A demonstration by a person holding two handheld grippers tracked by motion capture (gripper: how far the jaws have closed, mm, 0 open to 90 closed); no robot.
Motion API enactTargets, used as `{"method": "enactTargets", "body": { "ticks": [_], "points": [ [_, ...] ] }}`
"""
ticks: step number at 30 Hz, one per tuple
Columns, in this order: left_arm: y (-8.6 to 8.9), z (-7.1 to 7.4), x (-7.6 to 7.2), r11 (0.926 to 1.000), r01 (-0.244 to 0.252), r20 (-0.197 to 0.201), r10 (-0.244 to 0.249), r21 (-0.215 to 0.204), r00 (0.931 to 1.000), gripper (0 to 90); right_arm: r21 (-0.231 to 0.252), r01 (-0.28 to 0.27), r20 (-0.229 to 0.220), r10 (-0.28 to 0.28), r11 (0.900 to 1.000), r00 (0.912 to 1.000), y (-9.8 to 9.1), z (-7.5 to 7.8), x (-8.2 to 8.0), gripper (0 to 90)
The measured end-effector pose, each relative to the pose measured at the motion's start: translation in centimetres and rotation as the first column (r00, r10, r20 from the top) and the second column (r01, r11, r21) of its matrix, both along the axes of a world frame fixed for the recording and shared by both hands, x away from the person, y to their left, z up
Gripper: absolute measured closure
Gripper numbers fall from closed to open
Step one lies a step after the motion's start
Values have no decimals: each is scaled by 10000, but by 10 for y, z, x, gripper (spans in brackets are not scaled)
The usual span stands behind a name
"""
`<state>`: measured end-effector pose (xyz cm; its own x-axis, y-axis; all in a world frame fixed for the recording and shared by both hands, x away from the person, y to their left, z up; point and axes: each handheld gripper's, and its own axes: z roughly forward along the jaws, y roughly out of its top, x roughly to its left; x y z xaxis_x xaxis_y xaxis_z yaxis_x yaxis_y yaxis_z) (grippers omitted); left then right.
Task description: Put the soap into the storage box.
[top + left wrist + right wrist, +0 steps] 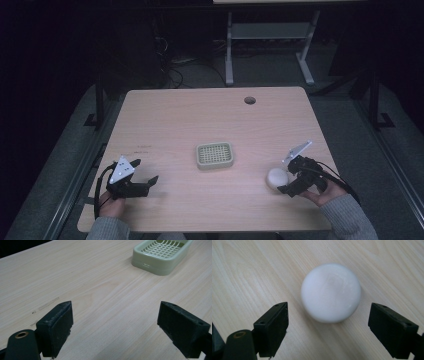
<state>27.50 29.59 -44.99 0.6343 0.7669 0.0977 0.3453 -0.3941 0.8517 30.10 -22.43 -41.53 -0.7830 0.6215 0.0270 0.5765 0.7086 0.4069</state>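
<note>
The right gripper (328,327) is held wide open around a white soap (331,292) on the desk (170,115), untouched; the left gripper (115,327) is held open, empty, near a green tray (160,255).

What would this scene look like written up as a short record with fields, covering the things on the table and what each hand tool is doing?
surface: light wooden table with a round hole near its far edge
white object: round, smooth white soap-like puck lying on the table at the person's right
tray: pale green slotted soap dish, mid-table, nothing in it
right gripper: jaws open, one on each side of the puck, not touching it
left gripper: jaws open, nothing between them, pointed toward the dish
</note>
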Motion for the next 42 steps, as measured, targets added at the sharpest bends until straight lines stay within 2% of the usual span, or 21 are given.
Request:
{"method": "enactTargets", "body": {
  "ticks": [2, 8, 14, 19, 24, 29, 39, 42],
  "points": [
    [0, 0, 0, 10000, -5, 5, 5, -1, 10000, 128, -191, -63, -111, 61, 9998, 9999, 5, -1, 3, 161],
    [0, 1, 0, 9999, 55, -5, -55, 103, 10000, 128, -334, -145, -231, 138, 9993, 9996, 12, -1, 10, 161],
    [1, 0, 1, 10000, -2, 35, 2, 20, 10000, 128, -581, -251, -392, 229, 9980, 9990, 17, -3, 17, 161],
    [1, 1, 1, 10000, 9, 57, -10, 51, 10000, 128, -1053, -393, -566, 335, 9937, 9978, 24, -8, 23, 162],
    [1, 1, 1, 10000, 23, 73, -23, 28, 10000, 128, -1315, -428, -710, 336, 9904, 9969, 27, -11, 27, 164],
    [1, 1, 1, 10000, 49, 77, -50, 77, 10000, 128, -1365, -452, -820, 342, 9896, 9960, 29, -13, 30, 166],
    [0, 1, 1, 10000, 45, 69, -45, 31, 10000, 128, -1766, -618, -1011, 443, 9823, 9939, 35, -21, 33, 170],
    [0, 1, 1, 10000, 56, 69, -56, 55, 10000, 128, -1831, -716, -1155, 509, 9805, 9920, 37, -24, 34, 193]
  ]
}}
